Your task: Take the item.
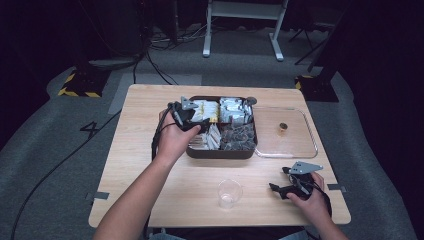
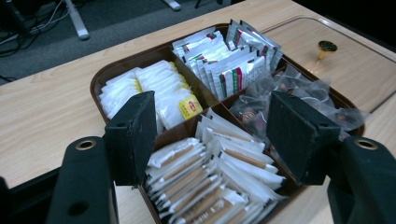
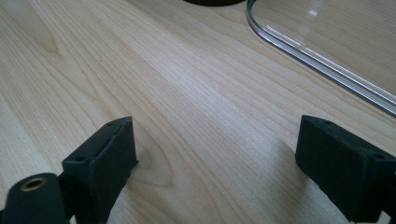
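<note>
A dark brown four-compartment tray (image 1: pixel 220 152) sits mid-counter, packed with white sachets, yellow-tagged tea bags (image 2: pixel 154 91), red-and-green striped packets (image 2: pixel 229 65) and clear-wrapped dark pieces (image 2: pixel 285 95). The left tool (image 2: pixel 212 133) hovers over its near-left compartment of paper stick sachets (image 2: pixel 210 182), jaws spread wide, holding nothing. Just right of the tray lies a clear plastic lid (image 1: pixel 292 145) with a small brass knob (image 1: pixel 283 127). A clear plastic cup (image 1: pixel 229 193) stands nearer the person. The right tool (image 1: pixel 281 189) rests low over the light wooden counter (image 1: pixel 145 150), jaws apart and empty.

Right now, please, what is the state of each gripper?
Left gripper: open, holding nothing, above the brown tray of packets.
Right gripper: open, holding nothing, over the bare table.
</note>
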{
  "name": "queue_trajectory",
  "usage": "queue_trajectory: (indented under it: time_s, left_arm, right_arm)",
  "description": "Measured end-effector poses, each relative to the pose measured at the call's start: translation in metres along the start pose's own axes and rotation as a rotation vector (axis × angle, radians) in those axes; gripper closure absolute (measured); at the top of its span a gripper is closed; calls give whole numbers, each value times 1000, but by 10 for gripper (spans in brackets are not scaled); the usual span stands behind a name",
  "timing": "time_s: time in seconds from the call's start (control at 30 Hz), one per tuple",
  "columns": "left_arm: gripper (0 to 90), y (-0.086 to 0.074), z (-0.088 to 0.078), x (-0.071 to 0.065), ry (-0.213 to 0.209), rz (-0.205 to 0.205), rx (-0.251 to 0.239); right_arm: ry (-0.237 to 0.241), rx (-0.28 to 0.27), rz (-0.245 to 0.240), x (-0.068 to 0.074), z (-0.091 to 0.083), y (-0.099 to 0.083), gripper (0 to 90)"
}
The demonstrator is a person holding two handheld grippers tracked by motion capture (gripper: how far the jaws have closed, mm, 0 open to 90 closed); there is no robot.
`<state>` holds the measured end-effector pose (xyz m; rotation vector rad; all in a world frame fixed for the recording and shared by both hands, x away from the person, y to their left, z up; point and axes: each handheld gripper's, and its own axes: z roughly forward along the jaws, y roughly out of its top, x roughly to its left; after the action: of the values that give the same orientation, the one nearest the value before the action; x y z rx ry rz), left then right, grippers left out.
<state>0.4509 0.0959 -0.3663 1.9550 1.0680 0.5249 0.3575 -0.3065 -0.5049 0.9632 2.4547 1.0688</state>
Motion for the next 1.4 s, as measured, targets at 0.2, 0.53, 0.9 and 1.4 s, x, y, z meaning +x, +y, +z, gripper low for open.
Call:
queue_trajectory:
  time_s: [0.2, 0.53, 0.9, 1.4]
  left_arm:
    - [343, 10, 13, 4, 0, -16, 2]
    - [356, 25, 43, 14, 17, -38, 55]
    - [420, 28, 93, 29, -12, -119, 145]
    - [548, 15, 139, 37, -18, -184, 253]
  right_arm:
    - [0, 0, 1, 0, 0, 0, 125]
    - [0, 0, 1, 0, 0, 0, 125]
    - [-1, 1, -1, 0, 0, 0, 125]
    - [2, 0, -4, 0, 0, 0, 125]
